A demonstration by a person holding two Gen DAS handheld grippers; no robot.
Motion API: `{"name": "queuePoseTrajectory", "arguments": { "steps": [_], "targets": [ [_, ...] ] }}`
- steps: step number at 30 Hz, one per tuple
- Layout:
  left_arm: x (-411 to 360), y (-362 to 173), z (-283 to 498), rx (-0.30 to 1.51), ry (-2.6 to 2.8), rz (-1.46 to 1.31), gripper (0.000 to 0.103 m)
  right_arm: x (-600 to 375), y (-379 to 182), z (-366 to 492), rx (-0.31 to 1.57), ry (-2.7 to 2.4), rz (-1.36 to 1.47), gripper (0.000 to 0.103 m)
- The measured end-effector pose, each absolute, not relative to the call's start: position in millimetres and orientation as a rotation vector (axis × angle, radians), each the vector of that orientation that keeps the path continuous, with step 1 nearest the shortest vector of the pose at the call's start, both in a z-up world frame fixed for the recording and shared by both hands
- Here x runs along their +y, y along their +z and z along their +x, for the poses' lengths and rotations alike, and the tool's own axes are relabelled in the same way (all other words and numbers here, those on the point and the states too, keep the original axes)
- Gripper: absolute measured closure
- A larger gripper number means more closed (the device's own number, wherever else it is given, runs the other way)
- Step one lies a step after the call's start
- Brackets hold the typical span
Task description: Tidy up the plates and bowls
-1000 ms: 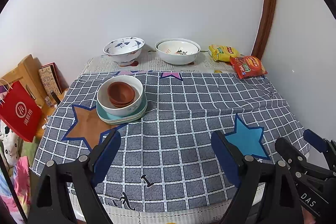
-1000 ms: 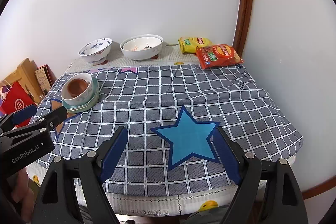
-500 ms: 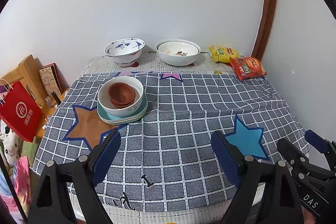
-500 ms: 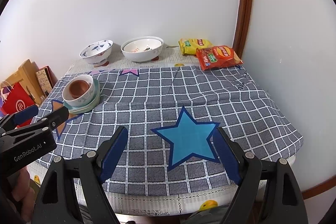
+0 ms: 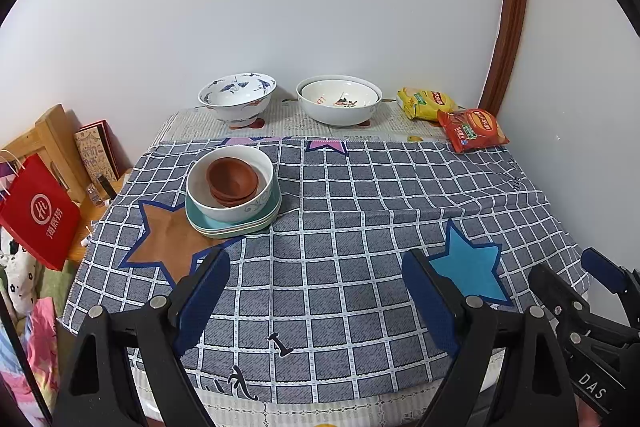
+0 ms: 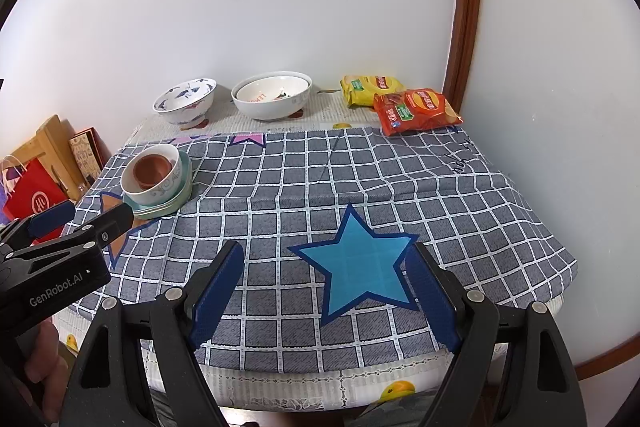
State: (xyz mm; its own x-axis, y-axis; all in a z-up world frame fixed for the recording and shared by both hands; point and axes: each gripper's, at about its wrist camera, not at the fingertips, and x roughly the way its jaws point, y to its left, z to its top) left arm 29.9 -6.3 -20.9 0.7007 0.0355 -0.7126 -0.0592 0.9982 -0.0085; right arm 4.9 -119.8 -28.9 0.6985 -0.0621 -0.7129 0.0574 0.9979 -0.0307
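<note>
You are holding both tools back at the near edge of the table, and over the last second both have been easing slightly away from it: the whole scene is sitting a touch lower and smaller in each wrist view than it was a second ago. Your left gripper (image 5: 316, 291) is standing with its blue pads spread wide and nothing between them; your right gripper (image 6: 326, 291) is likewise spread and empty, hanging over the blue star (image 6: 354, 265) on the checked tablecloth (image 5: 360, 195).

Further in, on your left side, the stack is sitting on the cloth partly over the brown star (image 5: 168, 239): the teal plates (image 5: 224, 225) at the bottom, the white bowl (image 5: 230, 183) on them, and the brown bowls (image 5: 232, 179) nested inside it. Nothing in that stack is shifting between the views, so it looks settled and released.

At the far edge by the wall, the blue-patterned bowl (image 5: 238, 99) and the large white bowl (image 5: 338, 99) are standing apart from each other and well apart from the stack, beside the yellow snack bag (image 5: 426, 103) and the red snack bag (image 5: 472, 129).

The retreat with empty tools suggests that you are finishing; if the far bowls belong to the task, they are not yet gathered.
</note>
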Motion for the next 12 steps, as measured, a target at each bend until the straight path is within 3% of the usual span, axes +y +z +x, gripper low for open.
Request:
{"name": "queuePoseTrajectory", "arguments": {
  "steps": [12],
  "targets": [
    [-7.7,-17.6,27.8,0.779,0.062,-0.033,0.016,-118.5,-26.3,4.0,0.787,-0.063,-0.009,0.021]
  ]
}}
